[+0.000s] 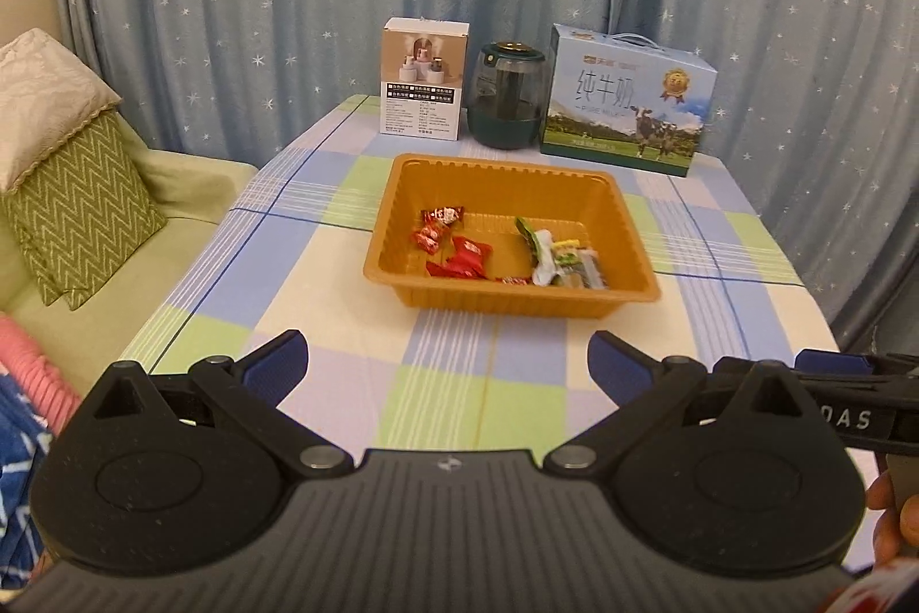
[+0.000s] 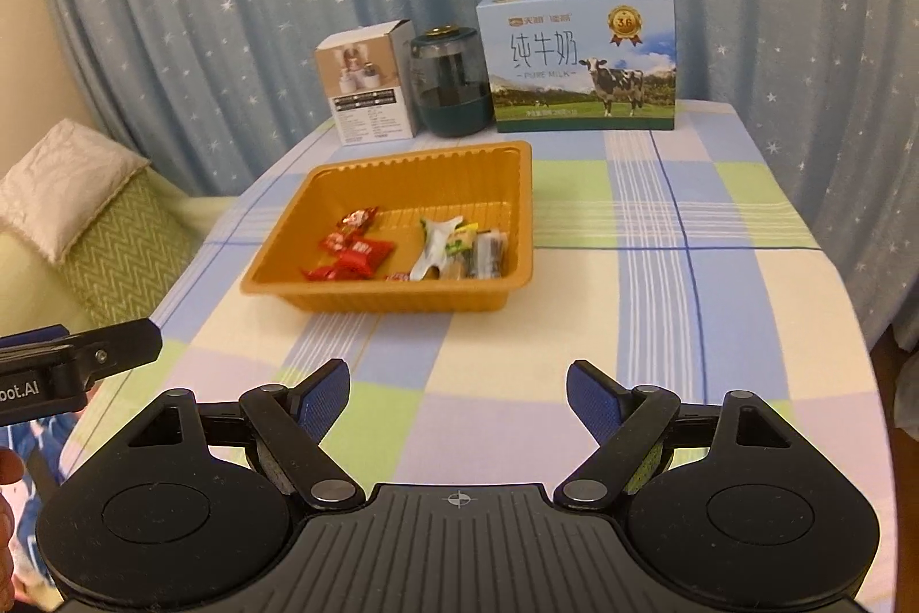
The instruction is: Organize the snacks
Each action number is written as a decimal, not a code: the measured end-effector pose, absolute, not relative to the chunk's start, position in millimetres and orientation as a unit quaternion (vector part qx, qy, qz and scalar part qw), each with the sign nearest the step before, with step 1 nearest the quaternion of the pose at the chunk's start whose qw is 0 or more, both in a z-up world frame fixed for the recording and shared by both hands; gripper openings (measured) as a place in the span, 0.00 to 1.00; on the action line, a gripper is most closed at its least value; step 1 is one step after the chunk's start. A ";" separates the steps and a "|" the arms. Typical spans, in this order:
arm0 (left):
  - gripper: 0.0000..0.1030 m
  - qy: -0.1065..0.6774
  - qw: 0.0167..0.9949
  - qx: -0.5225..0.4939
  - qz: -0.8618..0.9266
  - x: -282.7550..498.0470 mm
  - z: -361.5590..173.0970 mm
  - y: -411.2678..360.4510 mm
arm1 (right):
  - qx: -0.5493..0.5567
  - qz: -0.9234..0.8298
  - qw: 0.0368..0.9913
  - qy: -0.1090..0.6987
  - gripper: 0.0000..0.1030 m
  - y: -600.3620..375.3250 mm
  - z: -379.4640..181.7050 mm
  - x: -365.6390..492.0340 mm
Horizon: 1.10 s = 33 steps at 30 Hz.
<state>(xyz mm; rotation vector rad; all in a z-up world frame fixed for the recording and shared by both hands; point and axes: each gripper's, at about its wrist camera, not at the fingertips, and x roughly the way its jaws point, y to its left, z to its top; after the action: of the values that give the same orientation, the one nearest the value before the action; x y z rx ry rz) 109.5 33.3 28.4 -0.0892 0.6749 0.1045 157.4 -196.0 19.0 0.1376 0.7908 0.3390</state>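
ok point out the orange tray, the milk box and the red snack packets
orange tray (image 1: 505, 303), left wrist view, on its near outer wall
milk box (image 2: 580, 61), right wrist view, on its printed front face
red snack packets (image 1: 468, 257), left wrist view, on the biggest packet

The small print on the white box (image 1: 424, 80) was too fine to read. The tray's near wall (image 2: 396, 297) hid the lowest wrappers' bottom edges.

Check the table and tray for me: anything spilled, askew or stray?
Nothing stands out. The orange tray sits flat on the table, red-wrapped snacks grouped at one side, green and white ones at the other, none outside it. Both grippers, left and right, are open and empty.
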 end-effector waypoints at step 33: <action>1.00 0.316 0.945 -0.054 0.060 -21.6 68.4 -10.4 | 0.039 0.168 0.920 0.351 0.80 -224.8 82.3 17.5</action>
<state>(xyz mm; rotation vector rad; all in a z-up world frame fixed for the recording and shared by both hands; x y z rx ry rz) -21.6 -10.4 68.4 -0.1096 0.6444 0.1227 17.5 -224.8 82.3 0.0807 0.7223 0.3444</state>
